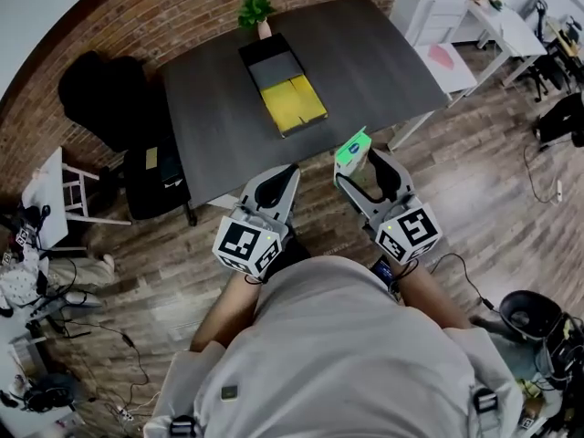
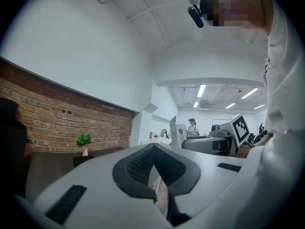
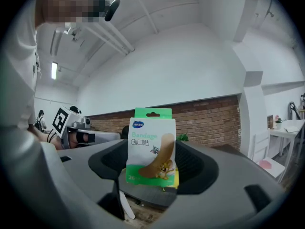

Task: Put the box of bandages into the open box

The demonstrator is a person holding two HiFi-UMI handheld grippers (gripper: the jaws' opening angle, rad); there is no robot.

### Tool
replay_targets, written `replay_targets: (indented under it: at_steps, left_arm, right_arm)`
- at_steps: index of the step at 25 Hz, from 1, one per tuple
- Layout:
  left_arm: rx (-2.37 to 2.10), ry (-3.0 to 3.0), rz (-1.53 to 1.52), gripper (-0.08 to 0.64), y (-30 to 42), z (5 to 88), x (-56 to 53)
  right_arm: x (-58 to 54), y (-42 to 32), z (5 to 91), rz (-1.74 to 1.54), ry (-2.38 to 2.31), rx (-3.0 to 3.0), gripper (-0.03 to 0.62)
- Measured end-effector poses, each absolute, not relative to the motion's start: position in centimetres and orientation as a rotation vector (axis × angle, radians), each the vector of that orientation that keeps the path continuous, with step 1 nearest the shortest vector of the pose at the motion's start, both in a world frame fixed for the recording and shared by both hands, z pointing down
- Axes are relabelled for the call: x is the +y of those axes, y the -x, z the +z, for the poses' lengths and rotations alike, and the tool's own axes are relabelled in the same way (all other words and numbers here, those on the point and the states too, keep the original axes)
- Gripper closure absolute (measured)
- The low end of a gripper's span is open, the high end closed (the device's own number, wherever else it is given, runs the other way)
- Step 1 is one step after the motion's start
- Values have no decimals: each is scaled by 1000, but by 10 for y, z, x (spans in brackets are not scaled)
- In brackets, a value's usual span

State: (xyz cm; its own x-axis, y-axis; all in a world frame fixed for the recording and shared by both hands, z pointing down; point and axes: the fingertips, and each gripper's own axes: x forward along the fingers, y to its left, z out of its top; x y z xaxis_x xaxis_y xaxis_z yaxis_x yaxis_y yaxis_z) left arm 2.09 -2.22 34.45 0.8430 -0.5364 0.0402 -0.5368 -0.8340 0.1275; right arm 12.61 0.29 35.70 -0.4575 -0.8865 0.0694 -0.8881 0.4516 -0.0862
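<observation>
Clamping the box of bandages (image 3: 151,149), right gripper (image 1: 357,168) off the table edge (image 1: 308,150); left gripper (image 1: 277,183) closed, empty.

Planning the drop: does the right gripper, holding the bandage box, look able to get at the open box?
Probably yes. The right gripper holds the bandage box at the near edge of the table; the surface between it and the open box shows nothing in the way.

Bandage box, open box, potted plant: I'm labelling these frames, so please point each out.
Bandage box (image 3: 151,149), right gripper view, on its printed front face.
Open box (image 1: 292,100), head view, on its yellow interior.
Potted plant (image 1: 256,10), head view, on its green leaves.
</observation>
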Motion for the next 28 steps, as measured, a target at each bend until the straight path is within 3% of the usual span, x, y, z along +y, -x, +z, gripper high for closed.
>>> replay_targets:
  at_steps: [13,28]
  left_arm:
    - [-760,-2894,24,545,46,349,-143]
    - [-911,-2768,111,545,37,394,-243]
  right_arm:
    - [-126,-47,358,197,-1634,-2627,294]
    - [-244,-61,405,352,-1457,-2647,293]
